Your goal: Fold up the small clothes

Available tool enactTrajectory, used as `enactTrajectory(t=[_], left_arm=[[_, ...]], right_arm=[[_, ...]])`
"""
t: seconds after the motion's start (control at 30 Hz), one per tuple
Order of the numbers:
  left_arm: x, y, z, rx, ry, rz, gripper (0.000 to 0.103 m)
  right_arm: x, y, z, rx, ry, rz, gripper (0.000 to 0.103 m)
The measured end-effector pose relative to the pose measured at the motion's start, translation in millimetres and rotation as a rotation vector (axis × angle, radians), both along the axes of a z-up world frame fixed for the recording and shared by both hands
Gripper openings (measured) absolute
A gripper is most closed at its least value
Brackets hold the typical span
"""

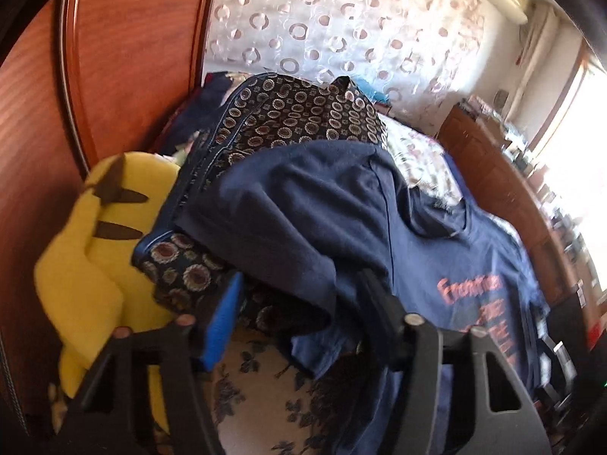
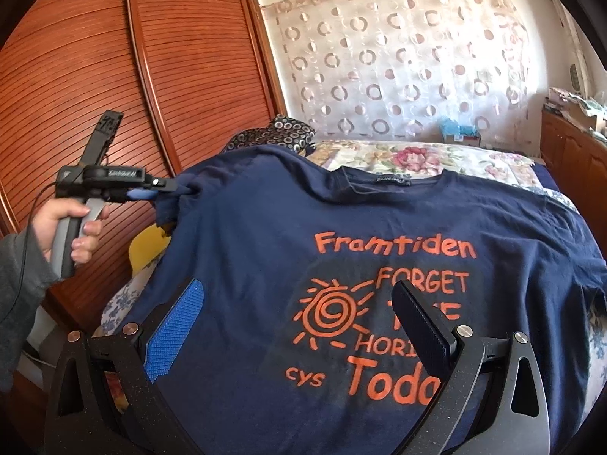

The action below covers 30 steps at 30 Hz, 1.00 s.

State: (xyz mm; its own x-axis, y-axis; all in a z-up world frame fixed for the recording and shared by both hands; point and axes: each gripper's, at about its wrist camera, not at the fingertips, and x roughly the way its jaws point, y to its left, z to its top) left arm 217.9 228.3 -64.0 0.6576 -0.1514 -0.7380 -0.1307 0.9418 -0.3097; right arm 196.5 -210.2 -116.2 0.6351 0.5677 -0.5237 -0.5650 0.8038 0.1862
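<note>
One navy cotton T-shirt with orange print (image 2: 379,235) lies chest-up across the floral bedspread (image 2: 436,159), collar toward the far curtain, its right sleeve reaching the bed's right edge and its left sleeve lifted off the left edge. The left gripper (image 2: 170,189), held in one hand (image 2: 64,223), is closed on that sleeve; the right gripper (image 2: 299,326) hovers spread wide over the print, gripping nothing. One circle-patterned dark garment (image 1: 296,113) and one yellow plush toy (image 1: 98,227) crowd the slatted wooden wardrobe (image 2: 114,76) side.
</note>
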Motion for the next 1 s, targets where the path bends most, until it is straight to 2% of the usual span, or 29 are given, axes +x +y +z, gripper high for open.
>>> enactTrajectory(t=[0.1, 0.17, 0.23, 0.27, 0.3, 0.4, 0.57, 0.67, 0.77, 0.97, 1.0], left_arm=[[9, 8, -7, -0.081, 0.032, 0.014, 0.039], [12, 10, -10, -0.118, 0.044, 0.01, 0.036], [14, 8, -7, -0.102, 0.042, 0.008, 0.033], [15, 7, -5, -0.092, 0.038, 0.009, 0.028], [15, 6, -3, -0.081, 0.031, 0.008, 0.012], [20, 1, 5, -0.029, 0.016, -0.005, 0.002], [25, -19, 29, 0.06, -0.029, -0.044, 0.002], [30, -44, 49, 0.133, -0.052, -0.078, 0.002], [38, -72, 66, 0.162, -0.07, -0.142, 0.002], [53, -134, 74, 0.206, -0.034, -0.295, 0.004], [53, -147, 72, 0.232, -0.015, -0.328, 0.007]], right_arm=[[-1, 0, -3, -0.003, 0.007, 0.001, 0.101], [-1, -2, -4, 0.003, 0.014, -0.002, 0.101], [-2, -4, -5, 0.011, 0.018, -0.008, 0.101], [-1, -6, -6, 0.015, 0.022, -0.011, 0.101], [-1, -7, -6, 0.018, 0.024, -0.014, 0.101], [-2, -10, -7, 0.026, 0.031, -0.02, 0.101], [-3, -16, -7, 0.034, 0.032, -0.032, 0.101], [-3, -21, -8, 0.042, 0.034, -0.041, 0.101], [-2, -25, -8, 0.048, 0.039, -0.05, 0.101], [-3, -33, -8, 0.061, 0.042, -0.062, 0.101], [-3, -34, -7, 0.064, 0.043, -0.063, 0.101]])
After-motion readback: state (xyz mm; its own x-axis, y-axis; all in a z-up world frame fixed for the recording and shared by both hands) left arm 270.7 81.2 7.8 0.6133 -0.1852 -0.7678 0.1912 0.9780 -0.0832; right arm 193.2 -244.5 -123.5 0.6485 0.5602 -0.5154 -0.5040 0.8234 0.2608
